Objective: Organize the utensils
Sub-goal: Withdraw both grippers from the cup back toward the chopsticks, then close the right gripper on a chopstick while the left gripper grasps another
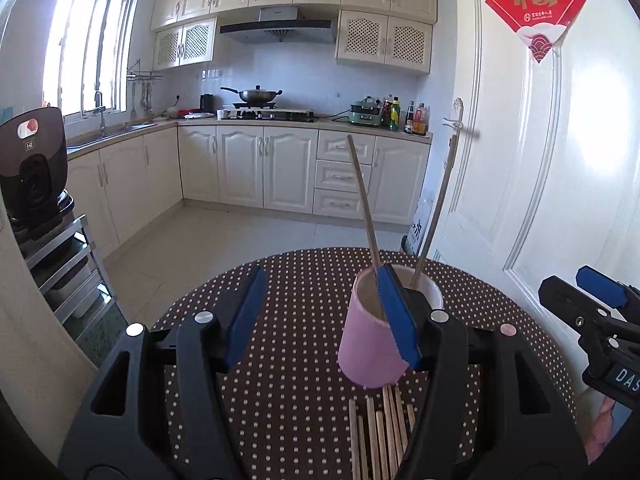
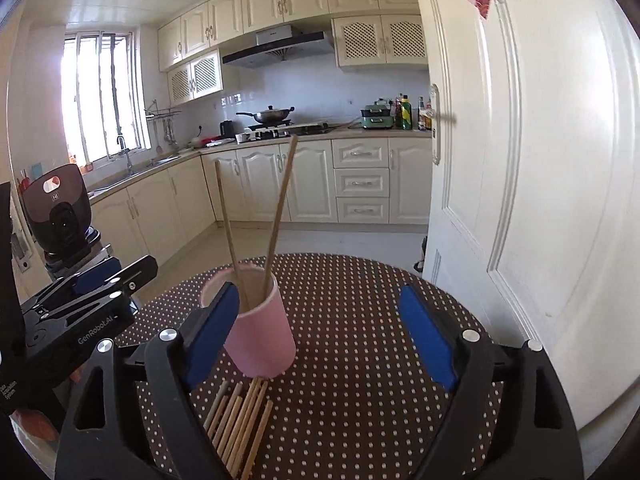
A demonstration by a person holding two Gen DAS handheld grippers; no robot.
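Both the left gripper (image 1: 324, 316) and right gripper (image 2: 324, 336) stand spread, holding nothing; the pink cup (image 2: 260, 332) holds two chopsticks (image 2: 280, 204) upright (the loose chopsticks (image 2: 240, 424) lie just before it); pinch one stick near mid-length, lift level, then tip it in.

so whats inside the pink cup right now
Two wooden chopsticks stand in the pink cup, leaning apart and poking out above its rim. The cup wall hides their lower ends and the bottom, so anything else lying down there cannot be seen.
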